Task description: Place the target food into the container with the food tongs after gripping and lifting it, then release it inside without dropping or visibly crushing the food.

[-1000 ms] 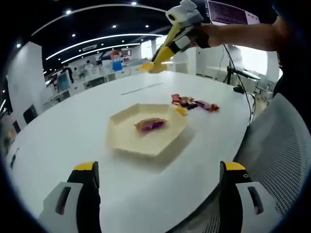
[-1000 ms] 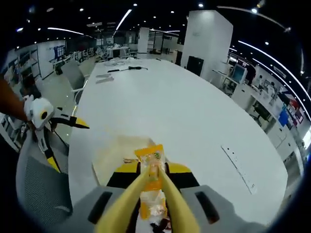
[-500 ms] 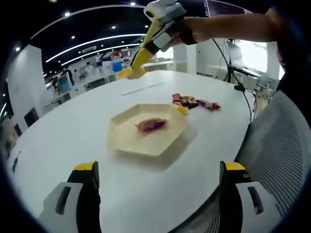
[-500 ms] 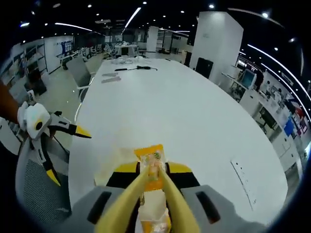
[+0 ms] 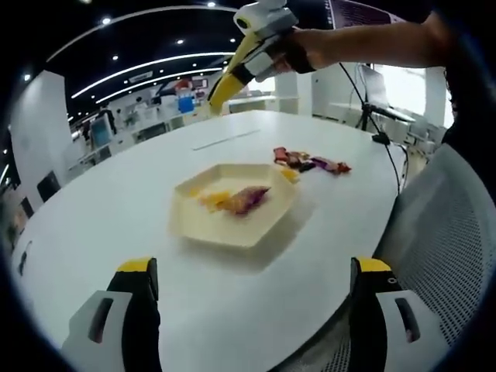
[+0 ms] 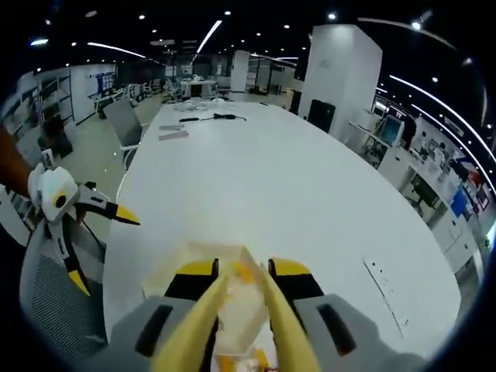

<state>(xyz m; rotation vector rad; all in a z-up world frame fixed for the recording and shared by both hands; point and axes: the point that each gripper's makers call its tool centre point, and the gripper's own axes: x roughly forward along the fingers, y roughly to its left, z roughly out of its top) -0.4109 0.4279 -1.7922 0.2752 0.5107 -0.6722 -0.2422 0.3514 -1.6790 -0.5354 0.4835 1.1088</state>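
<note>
A cream hexagonal tray (image 5: 263, 232) sits on the white table. In it lie a purple-wrapped snack (image 5: 248, 198) and an orange packet (image 5: 209, 199), touching each other. My right gripper (image 5: 267, 56), held by a hand, hangs high above the tray's far side, shut on yellow food tongs (image 5: 225, 81). The tongs' tips hold nothing. In the right gripper view the tongs (image 6: 271, 310) rise between my right gripper's (image 6: 244, 268) jaws with their arms slightly apart, above the tray (image 6: 164, 267). My left gripper (image 5: 254, 265) stands open near the table's front edge, also seen as the left gripper (image 6: 105, 254).
A small pile of wrapped snacks (image 5: 310, 163) lies on the table right of the tray. A grey mesh chair (image 5: 449, 248) stands at the table's edge. Cables and small items (image 6: 203, 118) lie at the table's far end. Office desks fill the background.
The orange packet has left the tongs and now lies in the tray beside the purple snack. The tongs' arms have spread apart. The left gripper has held still.
</note>
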